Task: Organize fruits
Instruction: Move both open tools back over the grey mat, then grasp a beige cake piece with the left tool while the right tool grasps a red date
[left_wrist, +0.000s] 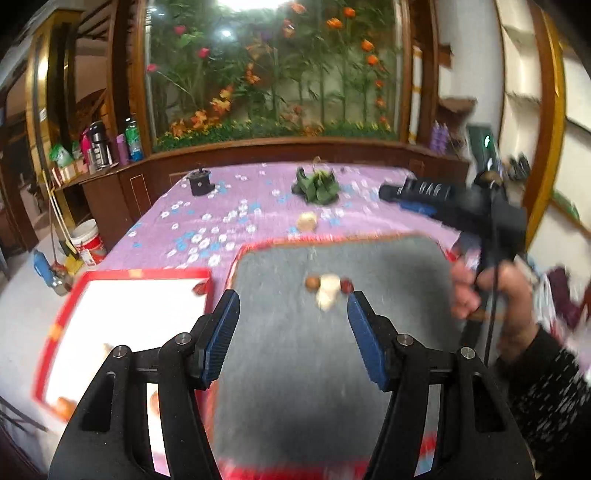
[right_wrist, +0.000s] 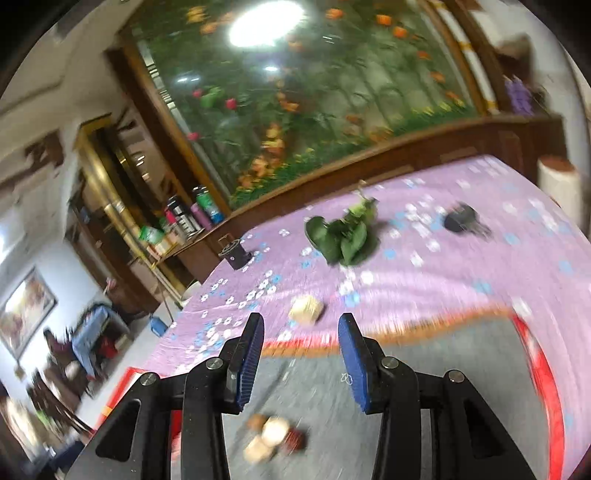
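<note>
The left gripper (left_wrist: 293, 308) stands wide open and holds nothing. Just ahead of its fingertips, nearer the right finger (left_wrist: 364, 343) than the left one, a small cluster of fruits (left_wrist: 327, 290) lies on the grey mat (left_wrist: 295, 369): a brown round one, two pale lumps and a dark red one, touching or nearly so (blur hides which). Off to the left of the fingers sits a red-rimmed white tray (left_wrist: 59, 332), with a few small pieces inside it that are too smeared to name.

The right gripper (right_wrist: 301, 325) is open too, and empty, tilted well over. In its own view the same cluster (right_wrist: 275, 435) lies below and behind the fingertips, between the arms of the tool, while a lone pale fruit (right_wrist: 306, 310) rests on the purple flowered cloth (right_wrist: 443, 280) just beyond the tips, between the fingers. Farther off lies a bundle of green leaves (right_wrist: 343, 236).

Both views are streaked, so the tools seem to be moving fast. The risk from here, as I judge it: closing on that tight cluster could pinch two pieces at once or flick a round one off across the mat. The two grippers are also near each other and could collide over the same pile.
</note>
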